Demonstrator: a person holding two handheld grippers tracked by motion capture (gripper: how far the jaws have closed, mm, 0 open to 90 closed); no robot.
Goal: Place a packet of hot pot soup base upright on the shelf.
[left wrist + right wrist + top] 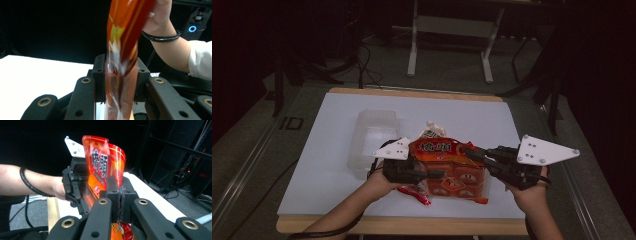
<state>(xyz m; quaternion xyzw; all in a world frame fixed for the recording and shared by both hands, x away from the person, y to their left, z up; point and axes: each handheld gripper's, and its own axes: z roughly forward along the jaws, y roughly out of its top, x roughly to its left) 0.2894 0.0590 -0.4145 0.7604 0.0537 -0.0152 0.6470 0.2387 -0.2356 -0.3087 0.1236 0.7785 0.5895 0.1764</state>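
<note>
Snack bag (451, 167) probably lies crosswise, pinched between both grippers.

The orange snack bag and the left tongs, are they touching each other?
Touching. In the left gripper view, the orange snack bag is pinched between the two black jaws of the left tongs, with no gap on either side of the film.

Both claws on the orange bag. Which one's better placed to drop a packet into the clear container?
Left, probably. The left claw holds the orange bag on the side nearest the clear container, which sits just beyond it. The right claw grips the far side and would have to cross over the bag.
</note>
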